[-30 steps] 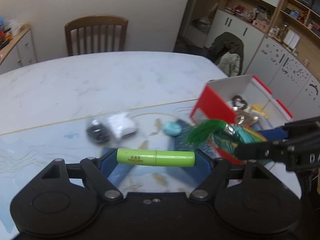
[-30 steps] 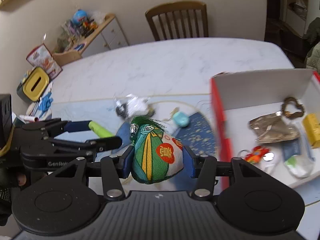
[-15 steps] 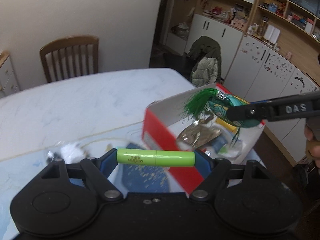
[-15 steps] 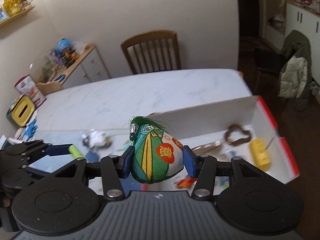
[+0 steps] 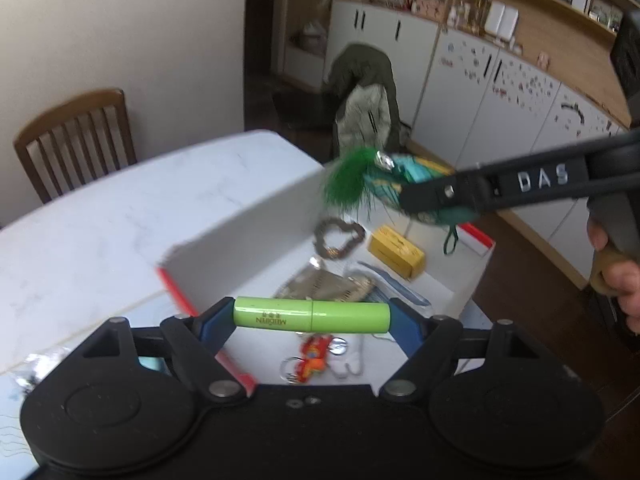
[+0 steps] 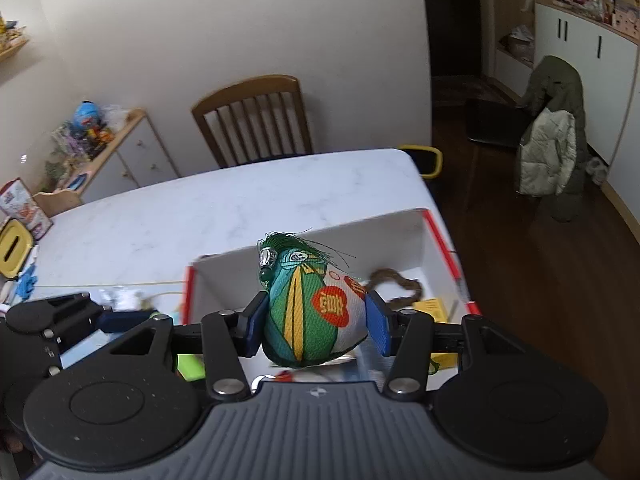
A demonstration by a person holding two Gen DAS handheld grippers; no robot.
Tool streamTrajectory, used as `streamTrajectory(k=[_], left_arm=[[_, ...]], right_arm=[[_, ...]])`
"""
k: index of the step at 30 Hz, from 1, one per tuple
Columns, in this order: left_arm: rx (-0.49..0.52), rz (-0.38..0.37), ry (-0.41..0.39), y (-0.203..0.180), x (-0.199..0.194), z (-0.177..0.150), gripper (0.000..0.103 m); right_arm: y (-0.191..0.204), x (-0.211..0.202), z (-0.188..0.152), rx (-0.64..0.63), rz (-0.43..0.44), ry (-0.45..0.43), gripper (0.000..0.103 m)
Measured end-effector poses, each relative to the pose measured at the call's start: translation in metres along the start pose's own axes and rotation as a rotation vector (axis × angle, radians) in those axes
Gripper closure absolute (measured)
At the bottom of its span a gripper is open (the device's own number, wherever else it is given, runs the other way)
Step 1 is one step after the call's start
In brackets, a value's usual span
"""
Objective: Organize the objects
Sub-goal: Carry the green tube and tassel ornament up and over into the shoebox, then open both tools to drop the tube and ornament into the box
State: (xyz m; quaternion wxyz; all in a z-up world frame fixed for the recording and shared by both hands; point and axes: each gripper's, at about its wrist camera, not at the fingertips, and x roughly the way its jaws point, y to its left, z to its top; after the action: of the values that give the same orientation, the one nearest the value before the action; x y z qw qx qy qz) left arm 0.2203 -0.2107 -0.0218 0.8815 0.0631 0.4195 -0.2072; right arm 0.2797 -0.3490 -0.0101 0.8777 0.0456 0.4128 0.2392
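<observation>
My left gripper (image 5: 312, 318) is shut on a lime-green tube (image 5: 311, 315), held crosswise above the near part of a white box with red rims (image 5: 240, 228). My right gripper (image 6: 316, 322) is shut on a green patterned sachet with a green tassel (image 6: 316, 312), hanging over the same box (image 6: 312, 240). In the left wrist view the sachet (image 5: 384, 182) and the right gripper's fingers (image 5: 496, 192) hover over the box's far right side. Inside the box lie a brown bead bracelet (image 5: 340, 234), a yellow carton (image 5: 396, 250), a shiny foil pouch (image 5: 324, 286) and an orange keyring charm (image 5: 312, 360).
The box stands near the right end of a white marble table (image 6: 224, 208). A wooden chair (image 6: 256, 120) is at the far side. A crinkled wrapped item (image 6: 124, 298) and a teal object (image 5: 152, 364) lie left of the box. A coat-draped chair (image 6: 554, 140) stands on the floor right.
Both grippers have swung right from the blue mat to above the box, each keeping its object. The wrapped item and teal object have slid left in the views.
</observation>
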Motion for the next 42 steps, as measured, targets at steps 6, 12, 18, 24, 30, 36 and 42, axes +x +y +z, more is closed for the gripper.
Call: streamTrajectory(k=[6,12,18,24,30,36,42], left_arm=[[0.024,0.019,0.076,-0.016,0.043,0.005,0.023],[0.009,0.034,0.143,-0.023,0.071,0.002,0.023],[0.006,0.047,0.187,-0.027,0.089,0.0,0.023],[-0.02,0.055,0.223,-0.024,0.101,-0.003,0.023],[-0.044,0.049,0.257,-0.019,0.108,-0.006,0.023],[-0.055,0.044,0.277,-0.017,0.112,-0.009,0.023],[-0.057,0.042,0.284,-0.016,0.112,-0.009,0.022]], right_arm=[[-0.024,0.028,0.003,0.01,-0.042,0.017,0.053],[-0.035,0.06,0.006,-0.005,-0.072,0.048,0.053],[-0.042,0.091,-0.003,0.002,-0.078,0.111,0.053],[-0.038,0.107,-0.01,-0.027,-0.073,0.161,0.053],[-0.033,0.114,-0.016,-0.048,-0.066,0.191,0.053],[-0.029,0.116,-0.02,-0.058,-0.065,0.207,0.052],[-0.027,0.114,-0.02,-0.067,-0.066,0.208,0.051]])
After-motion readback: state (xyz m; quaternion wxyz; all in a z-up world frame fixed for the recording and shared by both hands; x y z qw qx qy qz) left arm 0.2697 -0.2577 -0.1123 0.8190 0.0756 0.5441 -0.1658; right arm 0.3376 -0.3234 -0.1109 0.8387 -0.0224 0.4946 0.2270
